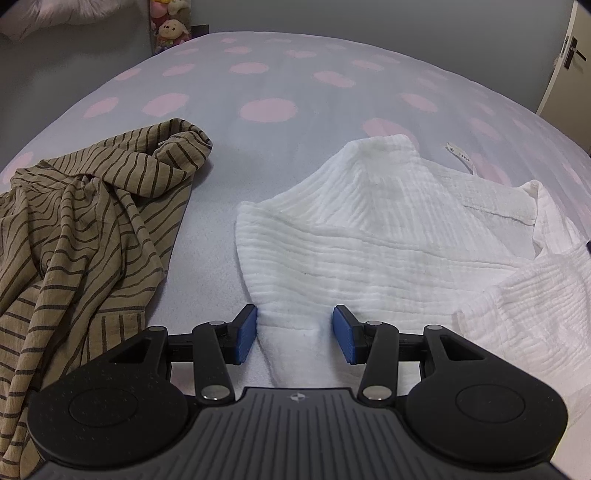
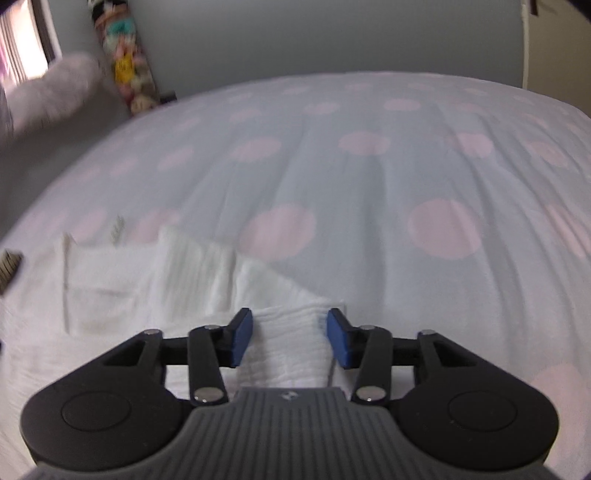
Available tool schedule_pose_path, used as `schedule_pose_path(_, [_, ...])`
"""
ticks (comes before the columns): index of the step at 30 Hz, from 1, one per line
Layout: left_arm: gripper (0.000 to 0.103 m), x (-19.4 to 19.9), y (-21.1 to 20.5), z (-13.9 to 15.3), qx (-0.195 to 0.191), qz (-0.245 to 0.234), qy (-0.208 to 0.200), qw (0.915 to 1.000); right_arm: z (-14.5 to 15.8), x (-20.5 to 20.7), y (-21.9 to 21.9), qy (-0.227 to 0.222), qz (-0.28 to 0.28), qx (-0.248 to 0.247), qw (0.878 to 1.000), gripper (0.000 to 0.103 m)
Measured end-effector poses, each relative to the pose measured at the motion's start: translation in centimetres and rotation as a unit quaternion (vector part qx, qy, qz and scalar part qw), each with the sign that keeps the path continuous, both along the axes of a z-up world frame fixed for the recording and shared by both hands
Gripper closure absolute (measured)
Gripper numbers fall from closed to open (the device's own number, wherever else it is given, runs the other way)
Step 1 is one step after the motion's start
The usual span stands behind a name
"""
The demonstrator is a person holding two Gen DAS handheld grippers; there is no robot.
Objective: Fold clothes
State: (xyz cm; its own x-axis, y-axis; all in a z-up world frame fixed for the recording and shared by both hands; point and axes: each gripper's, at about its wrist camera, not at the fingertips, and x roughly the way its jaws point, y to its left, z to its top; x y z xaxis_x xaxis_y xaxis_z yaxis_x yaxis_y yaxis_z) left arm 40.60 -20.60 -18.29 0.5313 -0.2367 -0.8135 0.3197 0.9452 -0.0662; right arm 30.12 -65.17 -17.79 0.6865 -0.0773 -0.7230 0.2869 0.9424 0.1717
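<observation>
A white crinkled garment (image 1: 388,229) lies spread on the bed, with a small label (image 1: 460,157) at its far edge. My left gripper (image 1: 295,332) stands open at the garment's near left corner, with a fold of the white cloth between its blue pads (image 1: 246,334). In the right wrist view the same white garment (image 2: 147,280) looks blurred. My right gripper (image 2: 291,338) is open, and a flat folded strip of the cloth lies between its pads (image 2: 338,343), with a small gap on the right side. A brown striped garment (image 1: 85,229) lies crumpled to the left.
The bed cover (image 1: 295,85) is pale grey with pink dots and stretches far beyond both garments. Plush toys (image 1: 171,31) hang at the back left by the wall. A door (image 1: 569,55) stands at the far right. A pillow (image 2: 55,88) lies at the back left.
</observation>
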Motion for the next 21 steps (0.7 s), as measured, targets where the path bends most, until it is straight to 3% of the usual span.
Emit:
schedule_pose_path(3, [0.06,-0.1,0.1,-0.1,-0.001,-0.002,-0.002,1.0,-0.4,0.0,0.2,0.01,0.0,-0.029,1.0,0.098])
schedule_pose_path(9, [0.06,-0.1,0.2,-0.1,-0.004,-0.001,-0.002,1.0,1.3,-1.0,-3.3,-0.028,-0.054,-0.003,0.998,0.1])
schedule_pose_path(14, [0.06,-0.1,0.0,-0.1,0.002,0.001,-0.002,1.0,0.8,-0.5,-5.7,-0.02,-0.1,0.004,0.995,0.103])
schedule_pose_path(17, [0.06,0.1,-0.1,-0.1,0.004,0.001,0.001,1.0,0.2,-0.9,-6.5,-0.017,-0.118,0.035,0.992,0.101])
schedule_pose_path(21, [0.06,0.1,0.0,-0.1,0.002,0.001,0.001,1.0,0.6,-3.3,-6.3,-0.033,-0.107,0.066,0.991,0.089])
